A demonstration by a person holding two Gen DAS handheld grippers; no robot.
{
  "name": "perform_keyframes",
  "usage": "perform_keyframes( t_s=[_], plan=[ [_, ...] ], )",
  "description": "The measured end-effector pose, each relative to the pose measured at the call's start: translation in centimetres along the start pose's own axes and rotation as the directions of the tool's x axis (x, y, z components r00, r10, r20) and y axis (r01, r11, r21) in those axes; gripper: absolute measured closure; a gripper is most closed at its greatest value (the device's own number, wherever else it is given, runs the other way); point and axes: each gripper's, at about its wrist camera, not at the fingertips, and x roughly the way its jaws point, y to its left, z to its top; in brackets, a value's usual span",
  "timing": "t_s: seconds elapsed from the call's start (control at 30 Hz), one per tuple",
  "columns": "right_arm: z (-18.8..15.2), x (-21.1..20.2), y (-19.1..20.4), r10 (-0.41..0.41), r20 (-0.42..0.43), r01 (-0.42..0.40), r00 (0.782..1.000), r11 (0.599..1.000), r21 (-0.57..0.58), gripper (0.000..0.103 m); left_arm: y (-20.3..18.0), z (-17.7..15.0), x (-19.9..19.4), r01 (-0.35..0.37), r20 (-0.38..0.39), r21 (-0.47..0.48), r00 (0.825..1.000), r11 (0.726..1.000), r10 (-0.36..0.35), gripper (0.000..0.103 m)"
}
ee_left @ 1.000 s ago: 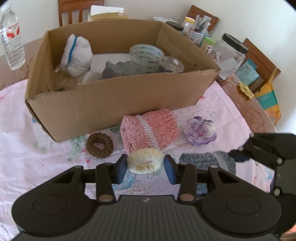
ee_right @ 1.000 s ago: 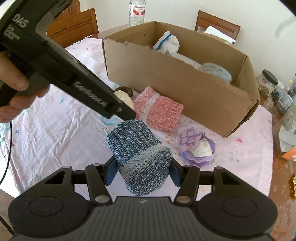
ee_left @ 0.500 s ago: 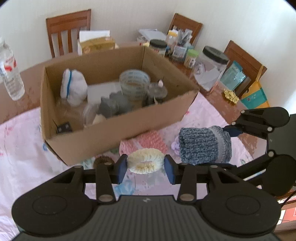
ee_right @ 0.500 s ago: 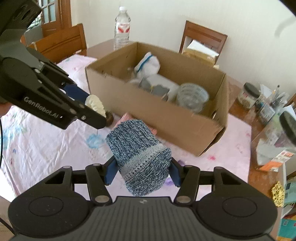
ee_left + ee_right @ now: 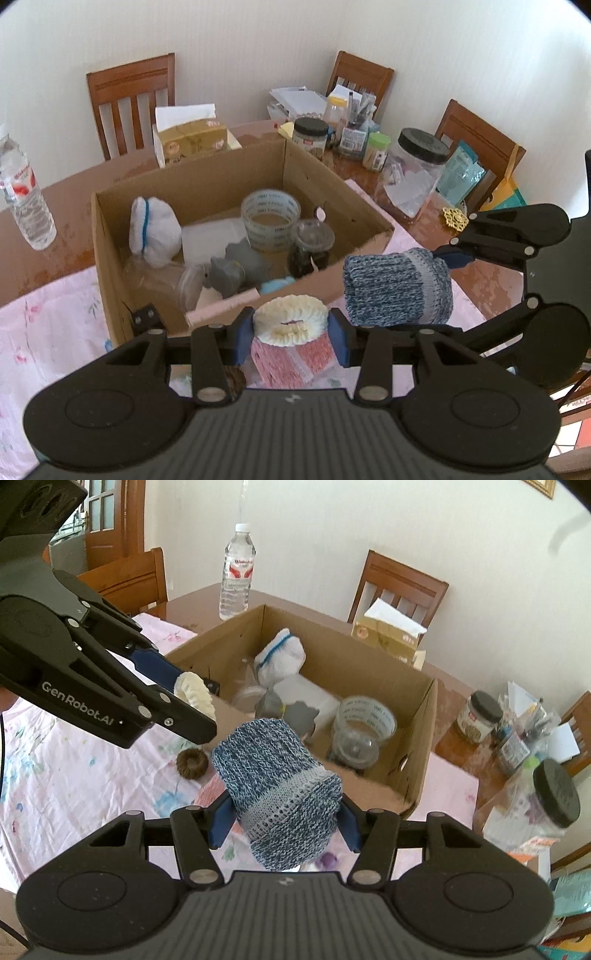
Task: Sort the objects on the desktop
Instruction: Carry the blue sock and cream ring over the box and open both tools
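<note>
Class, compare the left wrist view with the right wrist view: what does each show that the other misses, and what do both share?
Only the left wrist view shows the pink knitted roll below its hand-held gripper. Only the right wrist view shows the brown scrunchie lying clearly on the cloth. Both show the cardboard box, the left hand-held gripper shut on the cream scrunchie, and the right hand-held gripper shut on the blue knitted roll.

A: How many chairs stand beyond the cardboard box point(image 5: 229, 177)?
B: Three wooden chairs point(image 5: 135, 101), one water bottle point(image 5: 27, 201), two black-lidded jars point(image 5: 417, 173).
A: And scrunchies?
B: Two: cream scrunchie point(image 5: 290, 325), brown scrunchie point(image 5: 191, 762). Two rolled knits near the box: blue knit roll point(image 5: 280, 790), pink knit roll point(image 5: 295, 362).
</note>
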Motion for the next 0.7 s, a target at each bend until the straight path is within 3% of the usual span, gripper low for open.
perform_keyframes(
  t_s=[0.33, 0.7],
  plan=[
    [2.2, 1.0, -1.6, -0.033, 0.025, 0.032, 0.999, 0.999, 0.004, 0.041, 1.7, 2.1, 0.2, -0.031, 0.035, 0.002, 0.999, 1.0, 0.031, 0.061],
    [4.3, 2.9, -3.1, -0.05, 0.022, 0.05, 0.999, 0.999, 0.012, 0.041, 4.6, 3.1, 1.7, -0.064, 0.019, -0.016, 0.998, 0.998, 0.064, 0.061]
  ],
)
